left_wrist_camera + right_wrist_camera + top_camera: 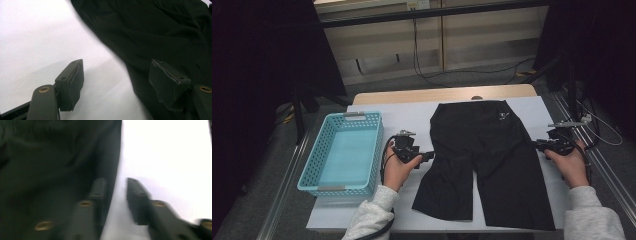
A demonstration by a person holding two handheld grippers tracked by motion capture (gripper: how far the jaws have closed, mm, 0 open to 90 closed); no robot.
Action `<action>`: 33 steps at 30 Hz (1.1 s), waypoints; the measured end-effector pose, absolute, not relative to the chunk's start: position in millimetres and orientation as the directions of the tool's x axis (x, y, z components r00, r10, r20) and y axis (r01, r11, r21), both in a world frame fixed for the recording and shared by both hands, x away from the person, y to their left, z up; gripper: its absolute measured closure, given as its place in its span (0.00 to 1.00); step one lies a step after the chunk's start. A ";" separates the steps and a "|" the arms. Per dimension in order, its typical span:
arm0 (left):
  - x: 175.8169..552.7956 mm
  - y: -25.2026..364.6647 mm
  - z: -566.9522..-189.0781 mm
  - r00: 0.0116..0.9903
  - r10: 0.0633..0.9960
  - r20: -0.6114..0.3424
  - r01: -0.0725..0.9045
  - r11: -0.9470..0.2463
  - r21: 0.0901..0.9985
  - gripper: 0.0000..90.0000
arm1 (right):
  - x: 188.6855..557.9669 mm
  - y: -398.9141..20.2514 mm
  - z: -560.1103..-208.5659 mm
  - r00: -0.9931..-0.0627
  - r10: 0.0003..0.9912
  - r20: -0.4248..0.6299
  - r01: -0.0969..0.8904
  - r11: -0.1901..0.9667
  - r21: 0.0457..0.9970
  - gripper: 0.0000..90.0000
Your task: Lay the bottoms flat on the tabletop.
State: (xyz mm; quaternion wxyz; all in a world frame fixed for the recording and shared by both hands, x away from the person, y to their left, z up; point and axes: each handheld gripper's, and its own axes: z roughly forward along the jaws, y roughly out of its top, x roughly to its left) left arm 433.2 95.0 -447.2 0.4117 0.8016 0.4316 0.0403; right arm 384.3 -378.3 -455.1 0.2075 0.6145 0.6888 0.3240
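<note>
A pair of black shorts [484, 155] lies flat on the white table cover [402, 115], waistband at the far side and legs toward me. My left gripper [429, 155] is at the shorts' left edge, near the hip. In the left gripper view it is open [117, 70], one pad over the white cover and the other over the dark cloth [155, 32], with nothing pressed between them. My right gripper [537, 145] is at the shorts' right edge. Its jaws stand apart [115, 183], and the hem of the shorts [50, 157] runs beside the left jaw.
A light blue plastic basket [312, 155] stands at the left of the table, close to my left hand. The table's wooden far edge [442, 94] lies beyond the shorts. Metal rails run along both sides of the table, and cables lie on the floor behind.
</note>
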 end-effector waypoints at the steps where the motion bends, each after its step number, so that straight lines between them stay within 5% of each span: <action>1: 432.9 94.4 -447.3 0.623 0.726 -0.290 0.659 -0.287 0.696 0.31 | 386.7 -377.6 -455.1 -0.164 0.980 0.108 0.702 0.039 0.711 0.71; 10: 428.3 94.1 -446.2 0.627 0.726 -0.284 0.656 -0.294 0.695 0.30 | 432.9 -368.7 -458.6 -0.166 0.982 0.094 0.679 0.044 0.733 0.64; 13: 425.9 96.2 -444.9 0.632 0.723 -0.280 0.653 -0.302 0.695 0.30 | 448.0 -368.8 -462.9 -0.163 0.983 0.089 0.684 0.047 0.728 0.73; 16: 423.7 99.9 -443.5 0.628 0.726 -0.279 0.651 -0.294 0.700 0.30 | 453.9 -366.3 -462.3 -0.197 0.974 0.115 0.695 0.056 0.717 0.98; 18: 421.5 102.5 -443.4 0.621 0.734 -0.274 0.650 -0.287 0.703 0.30 | 453.9 -368.3 -462.3 -0.191 0.973 0.130 0.697 0.041 0.716 1.00; 28: 415.2 104.2 -447.2 0.635 0.723 -0.273 0.656 -0.317 0.685 0.31 | 443.6 -400.2 -461.1 -0.081 0.989 0.125 0.702 -0.032 0.712 1.00; 33: 411.1 100.6 -445.6 0.655 0.700 -0.283 0.648 -0.328 0.688 0.36 | 439.3 -391.2 -457.5 -0.068 0.996 0.055 0.687 0.006 0.727 0.73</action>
